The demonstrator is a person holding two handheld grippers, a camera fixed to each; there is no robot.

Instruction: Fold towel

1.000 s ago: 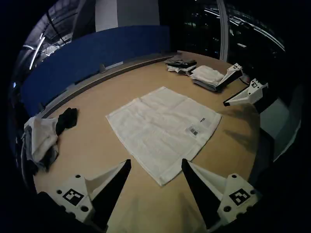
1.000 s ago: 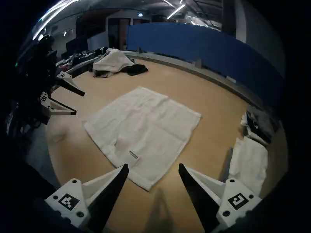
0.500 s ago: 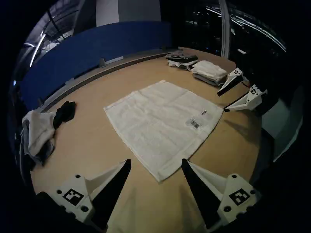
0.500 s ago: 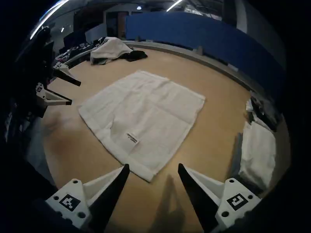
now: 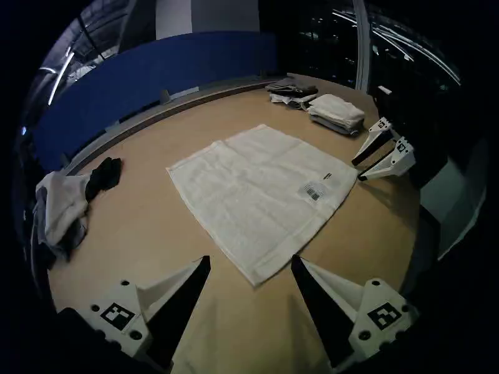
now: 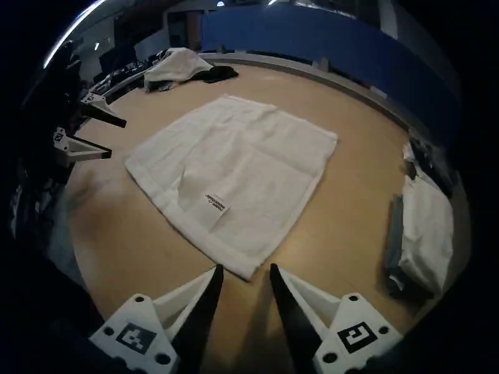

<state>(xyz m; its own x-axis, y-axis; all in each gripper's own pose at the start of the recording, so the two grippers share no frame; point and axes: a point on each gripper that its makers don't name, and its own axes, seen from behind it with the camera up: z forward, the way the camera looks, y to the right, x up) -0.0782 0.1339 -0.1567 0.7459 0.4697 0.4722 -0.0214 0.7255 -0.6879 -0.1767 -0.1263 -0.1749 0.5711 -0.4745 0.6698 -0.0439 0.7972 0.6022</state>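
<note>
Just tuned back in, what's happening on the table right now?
A white towel lies spread flat on the wooden table, label side up, with no fold made yet. A person has a hand-held gripper at each of two corners. The left hand-held gripper is wide open with the near corner between its fingers. The right hand-held gripper has its jaws set narrow around another corner, which is not lifted. A stack of folded towels sits off to the side.

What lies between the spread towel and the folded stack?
Bare tabletop; nothing sits between the towel and the folded stack, as the right gripper view shows.
</note>
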